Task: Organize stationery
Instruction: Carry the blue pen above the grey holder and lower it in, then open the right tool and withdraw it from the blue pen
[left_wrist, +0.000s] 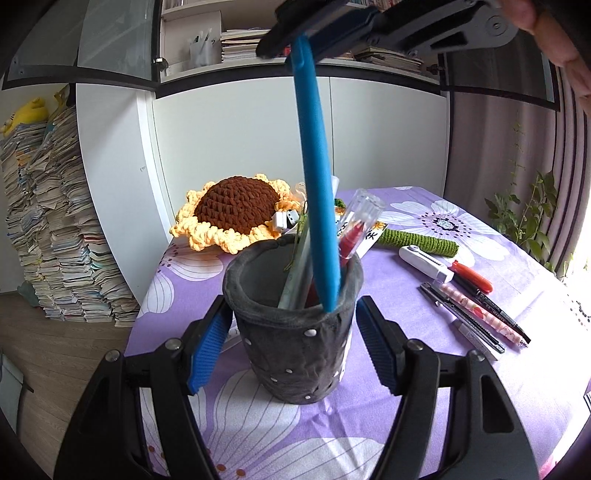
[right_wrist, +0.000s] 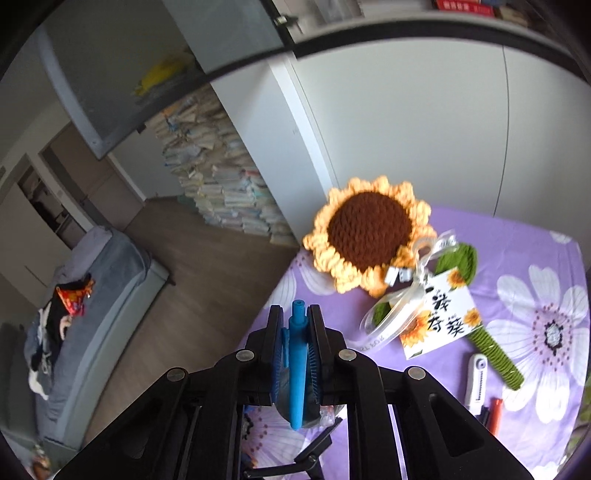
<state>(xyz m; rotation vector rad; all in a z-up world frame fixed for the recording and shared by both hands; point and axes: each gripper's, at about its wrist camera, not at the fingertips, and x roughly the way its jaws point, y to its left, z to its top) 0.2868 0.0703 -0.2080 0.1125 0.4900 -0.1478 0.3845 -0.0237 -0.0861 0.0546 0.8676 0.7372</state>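
Observation:
A dark grey felt pen holder (left_wrist: 291, 328) stands on the purple flowered tablecloth (left_wrist: 266, 435). My left gripper (left_wrist: 293, 349) is open, with its blue pads on either side of the holder's wall, apart from it. My right gripper (right_wrist: 297, 334) is shut on a blue pen (left_wrist: 317, 192), seen above in the left wrist view (left_wrist: 306, 31); the pen hangs upright with its lower tip inside the holder's mouth. The pen also shows between the pads in the right wrist view (right_wrist: 297, 365). The holder has a red pen (left_wrist: 351, 236) and other sticks in it.
Several pens and a white cutter (left_wrist: 424, 264) lie on the cloth right of the holder. A crocheted sunflower (left_wrist: 236, 210) with a card (right_wrist: 439, 317) lies at the back. White cabinets stand behind; the table's left edge drops to the floor.

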